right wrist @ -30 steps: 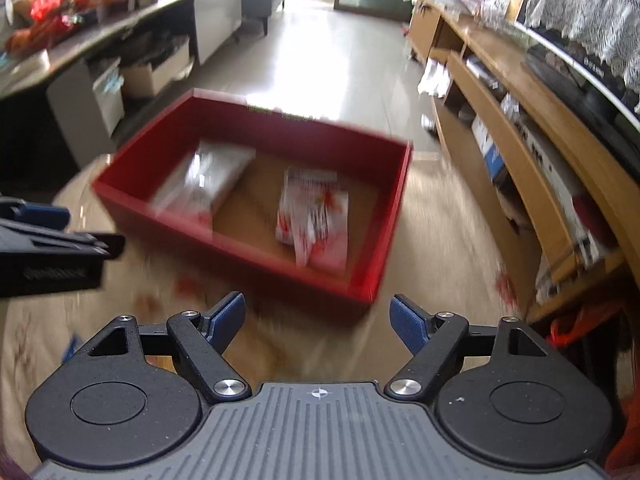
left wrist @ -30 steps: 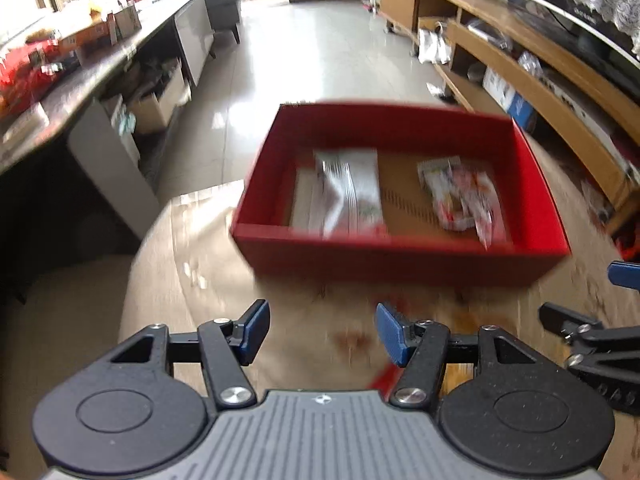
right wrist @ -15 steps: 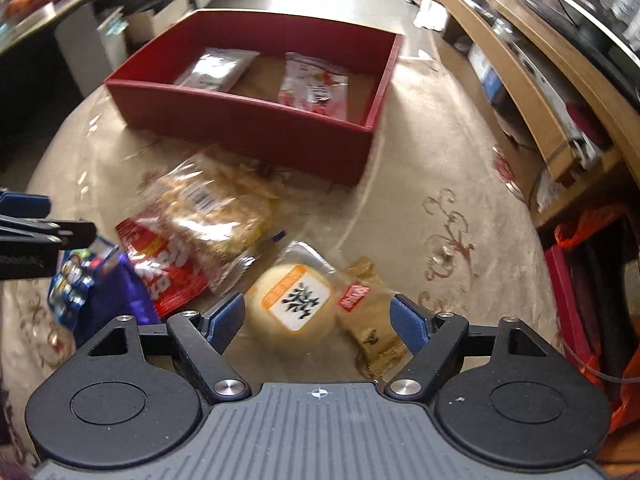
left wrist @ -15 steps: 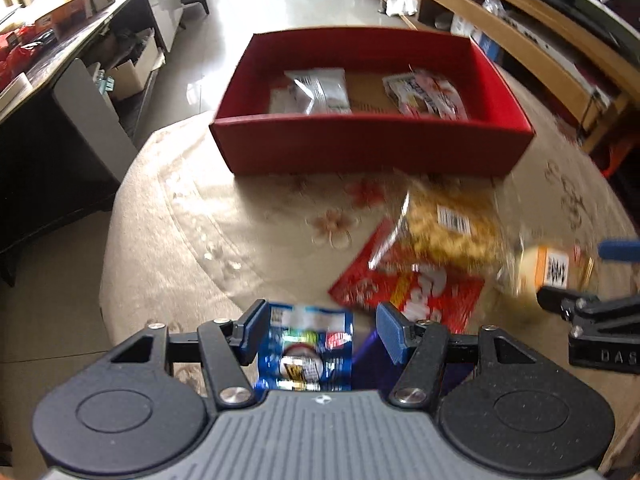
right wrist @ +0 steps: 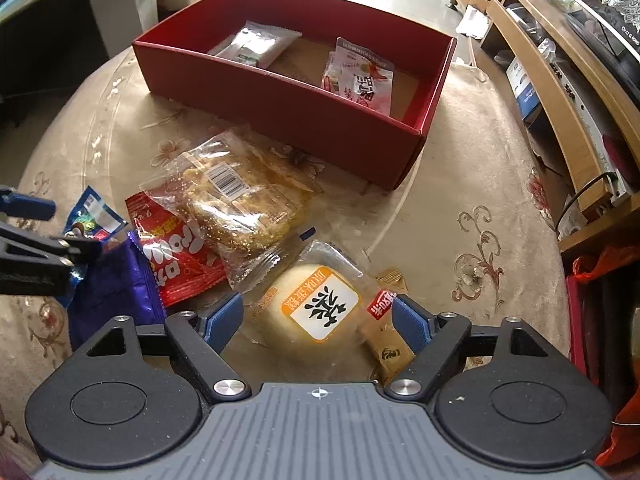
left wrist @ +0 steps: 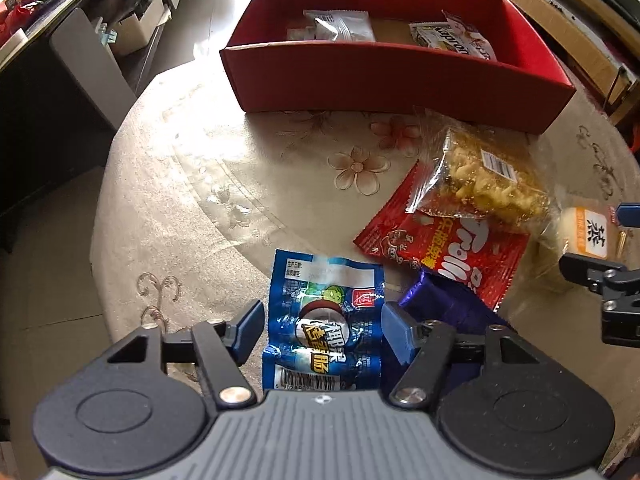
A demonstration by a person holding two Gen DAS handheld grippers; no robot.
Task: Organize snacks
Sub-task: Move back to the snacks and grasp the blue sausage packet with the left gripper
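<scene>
A red box (left wrist: pixel 392 76) stands at the table's far side, holding a silver packet (left wrist: pixel 340 28) and a white-red packet (left wrist: pixel 452 38). Loose snacks lie in front of it: a blue packet (left wrist: pixel 326 308), a purple packet (left wrist: pixel 448 304), a red packet (left wrist: pixel 448 248), a clear bag of yellow crisps (left wrist: pixel 484 184) and a round wrapped pastry (right wrist: pixel 316 308). My left gripper (left wrist: pixel 322 324) points down over the blue packet; its jaws are opening, the packet between them, untouched. My right gripper (right wrist: pixel 316 316) stands open astride the pastry, pads clear of it.
A small brown packet (right wrist: pixel 390 344) lies beside the pastry under the right finger. The round table (left wrist: pixel 192 200) has a beige floral cloth and drops off at left. Wooden shelves (right wrist: pixel 560 92) run along the right; a dark counter (left wrist: pixel 48 92) is at left.
Both grippers have come down and tilted from facing the red box to hanging over the loose snacks. The left jaws have widened around the blue packet.
</scene>
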